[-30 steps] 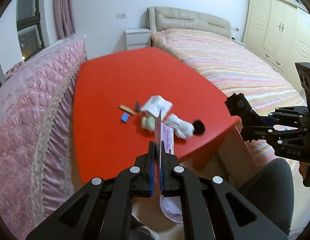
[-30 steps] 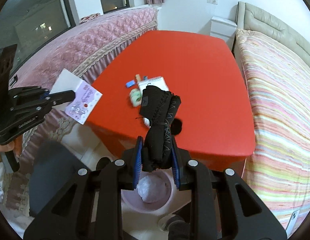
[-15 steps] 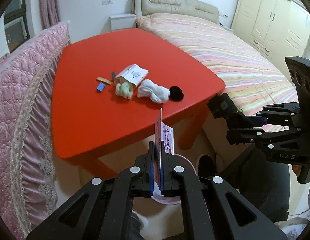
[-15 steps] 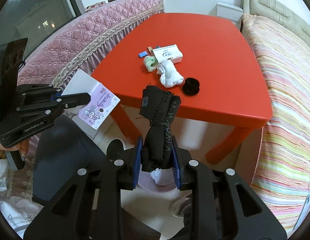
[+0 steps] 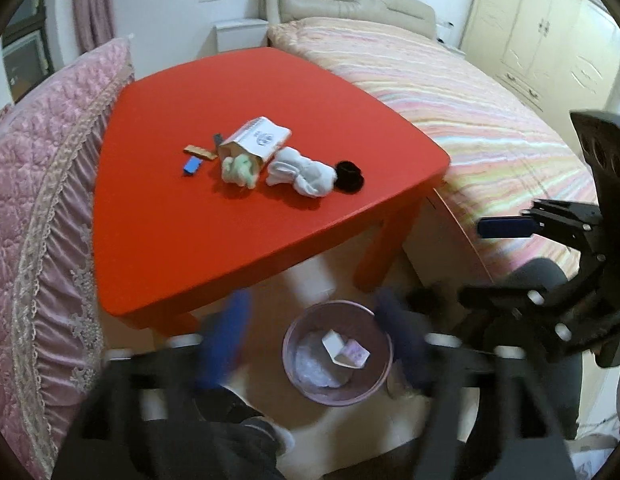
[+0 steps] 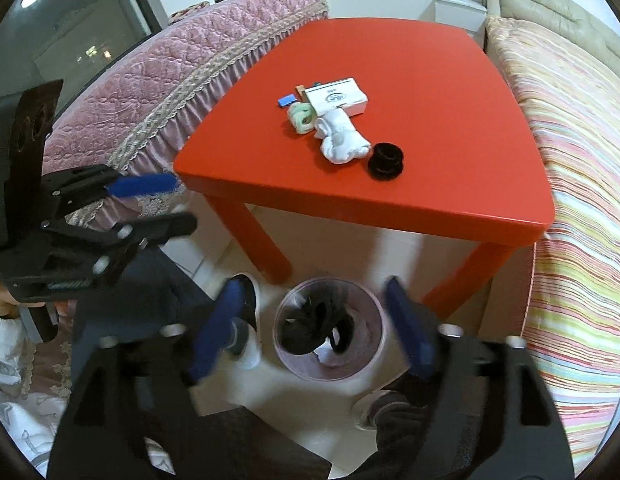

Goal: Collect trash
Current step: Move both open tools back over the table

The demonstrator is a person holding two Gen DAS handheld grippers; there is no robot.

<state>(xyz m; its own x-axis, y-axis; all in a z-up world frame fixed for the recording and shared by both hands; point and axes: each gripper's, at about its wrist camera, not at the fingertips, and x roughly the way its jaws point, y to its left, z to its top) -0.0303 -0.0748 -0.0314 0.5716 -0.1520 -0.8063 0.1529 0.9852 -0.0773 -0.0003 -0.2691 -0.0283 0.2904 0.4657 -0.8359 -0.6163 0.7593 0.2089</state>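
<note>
A pink waste bin (image 5: pixel 379 380) stands on the floor in front of the red table (image 5: pixel 158 232). A small pink-and-white card (image 5: pixel 345 352) lies inside it. In the right wrist view a black sock (image 6: pixel 315 330) lies in the bin (image 6: pixel 371 362). My left gripper (image 5: pixel 313 336) is open and empty above the bin. My right gripper (image 6: pixel 315 326) is open and empty above it too. On the table lie a white box (image 5: pixel 258 142), a green-white wad (image 5: pixel 238 168), a white sock (image 5: pixel 306 172), a black ring (image 5: pixel 349 176), a blue piece (image 5: pixel 192 166) and a tan stick (image 5: pixel 200 152).
A pink quilted bed (image 5: pixel 34 184) runs along the table's left side and a striped bed (image 5: pixel 469 112) along its right. A cream wardrobe (image 5: pixel 549 36) stands at the far right. The person's legs and shoes (image 6: pixel 242 336) are beside the bin.
Both grippers have opened. The card has dropped from the left gripper into the bin and the black sock from the right gripper into the bin. Both views moved closer above the bin.
</note>
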